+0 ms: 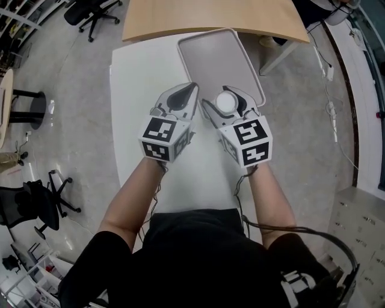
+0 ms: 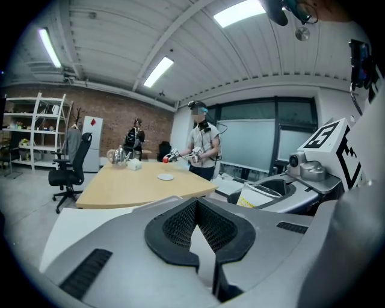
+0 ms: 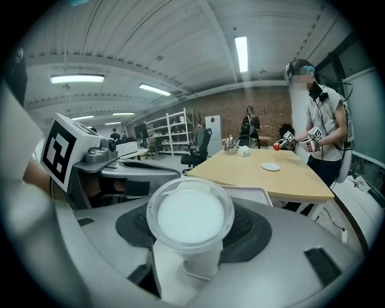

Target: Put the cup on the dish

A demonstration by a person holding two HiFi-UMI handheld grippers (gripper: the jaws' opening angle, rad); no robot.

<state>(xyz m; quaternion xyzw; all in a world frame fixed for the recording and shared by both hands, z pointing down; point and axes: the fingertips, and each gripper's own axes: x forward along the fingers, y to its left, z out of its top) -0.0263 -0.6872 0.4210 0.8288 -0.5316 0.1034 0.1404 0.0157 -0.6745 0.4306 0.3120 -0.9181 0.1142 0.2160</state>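
A white cup (image 1: pixel 226 102) with a clear rim sits between the jaws of my right gripper (image 1: pixel 227 99), which is shut on it just above the near edge of the grey dish-like tray (image 1: pixel 216 60). In the right gripper view the cup (image 3: pixel 190 216) fills the middle, its round end facing the camera, with the tray's rim (image 3: pixel 255 191) just behind it. My left gripper (image 1: pixel 191 89) is beside it to the left, shut and empty, over the white table (image 1: pixel 138 78). From the left gripper view the cup (image 2: pixel 264 195) shows at the right, and the left gripper (image 2: pixel 196 204) has its tips together.
A wooden table (image 1: pixel 210 18) adjoins the far side of the white table, with a small plate (image 3: pixel 271 166) on it. A person (image 3: pixel 319 120) with grippers stands beyond it. Office chairs (image 1: pixel 42 204) stand on the floor at the left.
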